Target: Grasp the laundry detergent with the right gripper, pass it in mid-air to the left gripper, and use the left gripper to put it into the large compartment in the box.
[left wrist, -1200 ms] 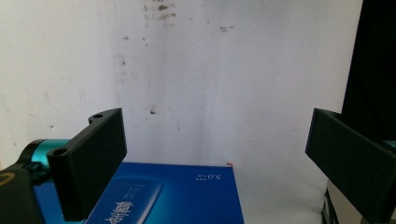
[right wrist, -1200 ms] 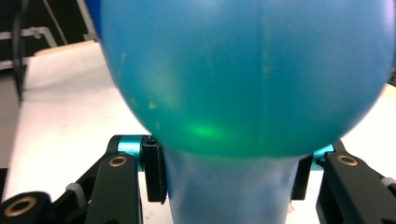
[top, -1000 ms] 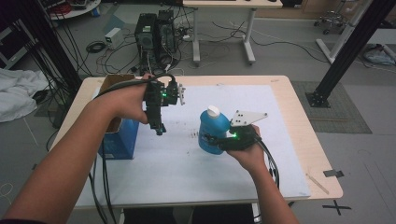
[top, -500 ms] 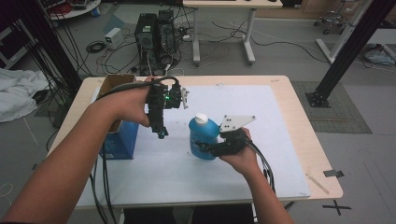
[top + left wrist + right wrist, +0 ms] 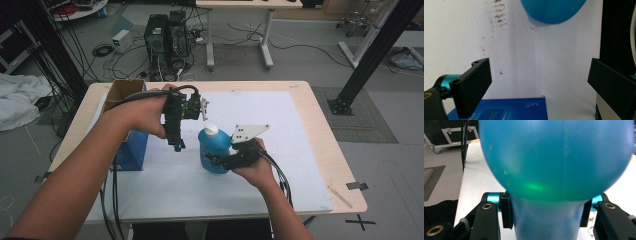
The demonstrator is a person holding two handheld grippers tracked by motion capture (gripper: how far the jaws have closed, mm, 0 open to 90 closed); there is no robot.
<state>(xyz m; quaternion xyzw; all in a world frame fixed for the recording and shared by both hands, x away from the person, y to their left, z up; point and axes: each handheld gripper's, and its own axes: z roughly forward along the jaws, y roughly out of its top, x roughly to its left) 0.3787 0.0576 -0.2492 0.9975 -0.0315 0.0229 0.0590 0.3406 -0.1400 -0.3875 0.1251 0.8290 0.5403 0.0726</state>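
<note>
Wooden desk, white mat, blue box at left. Blue bottle, white-capped, stood mid-mat, grasped by right gripper, fingers clenched on its waist. Left gripper hovered beside it, fingers released. Cap apparently not yet unscrewed.

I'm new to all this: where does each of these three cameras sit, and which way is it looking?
High view: above the person's side, looking forward and down on the table; both forearms and each hand-held gripper show.
Left gripper view: on the left hand-held gripper, looking down between its open jaws at the white mat and blue box.
Right gripper view: on the right hand-held gripper, facing the blue bottle clamped in its jaws.
Shared: all three show the bottle.
</note>
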